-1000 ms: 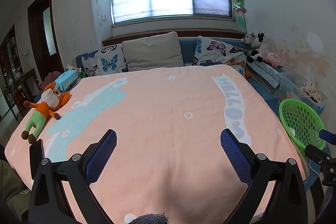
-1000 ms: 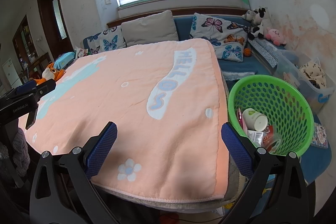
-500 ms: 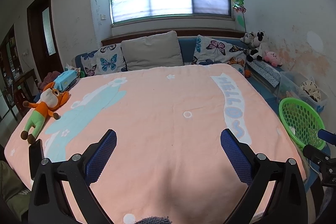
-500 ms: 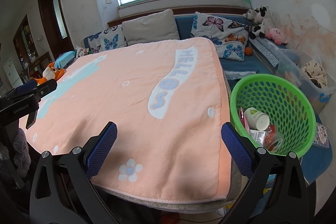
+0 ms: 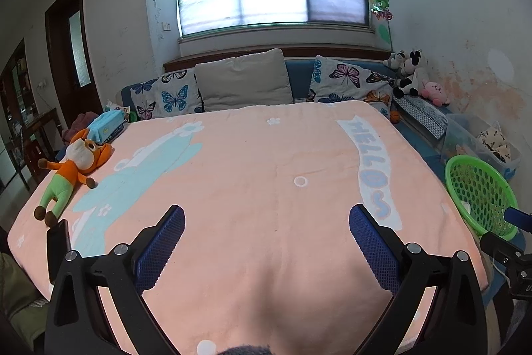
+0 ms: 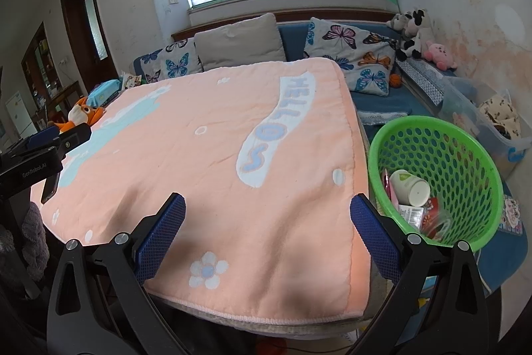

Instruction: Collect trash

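Both grippers, left (image 5: 266,238) and right (image 6: 267,230), hang released and empty over the blanket (image 6: 216,175). The basket (image 6: 465,135) sits beside the bed's right edge, holding a cup (image 6: 409,187) and wrappers (image 6: 412,214).

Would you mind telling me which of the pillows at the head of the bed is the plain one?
The middle pillow: it is plain grey-beige, while the left pillow and right pillow beside it are printed with butterflies.
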`<state>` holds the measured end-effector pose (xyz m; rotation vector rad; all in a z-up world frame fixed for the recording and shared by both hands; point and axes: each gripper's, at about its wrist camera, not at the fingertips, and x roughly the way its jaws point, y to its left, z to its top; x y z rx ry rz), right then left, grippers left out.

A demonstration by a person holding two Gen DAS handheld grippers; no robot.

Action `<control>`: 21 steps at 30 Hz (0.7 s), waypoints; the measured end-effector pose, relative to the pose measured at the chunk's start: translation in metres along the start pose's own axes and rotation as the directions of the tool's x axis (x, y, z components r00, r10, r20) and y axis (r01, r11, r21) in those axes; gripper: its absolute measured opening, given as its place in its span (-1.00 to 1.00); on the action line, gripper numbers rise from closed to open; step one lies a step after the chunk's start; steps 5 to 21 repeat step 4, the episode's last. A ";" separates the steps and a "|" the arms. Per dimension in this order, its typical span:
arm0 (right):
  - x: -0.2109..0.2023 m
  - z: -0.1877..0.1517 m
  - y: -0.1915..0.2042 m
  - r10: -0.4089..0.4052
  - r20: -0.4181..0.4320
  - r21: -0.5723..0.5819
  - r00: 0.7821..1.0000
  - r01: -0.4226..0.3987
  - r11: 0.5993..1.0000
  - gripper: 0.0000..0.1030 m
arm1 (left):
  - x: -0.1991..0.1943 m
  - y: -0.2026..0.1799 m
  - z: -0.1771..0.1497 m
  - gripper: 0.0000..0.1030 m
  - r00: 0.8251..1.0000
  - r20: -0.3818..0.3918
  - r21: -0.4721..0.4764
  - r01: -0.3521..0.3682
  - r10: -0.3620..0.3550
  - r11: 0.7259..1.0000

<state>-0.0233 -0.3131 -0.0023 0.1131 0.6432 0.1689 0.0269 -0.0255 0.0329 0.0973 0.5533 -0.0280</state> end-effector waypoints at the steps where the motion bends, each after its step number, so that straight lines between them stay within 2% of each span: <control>1: 0.001 0.000 0.000 0.000 0.000 0.000 1.000 0.000 1.000 0.91 | 0.000 0.000 0.000 0.86 1.000 0.000 -0.002 -0.002 0.002 1.000; 21: 0.001 0.000 0.001 0.002 0.000 -0.003 1.000 -0.002 1.000 0.91 | 0.001 0.000 0.000 0.86 1.000 -0.001 -0.002 -0.007 0.007 1.000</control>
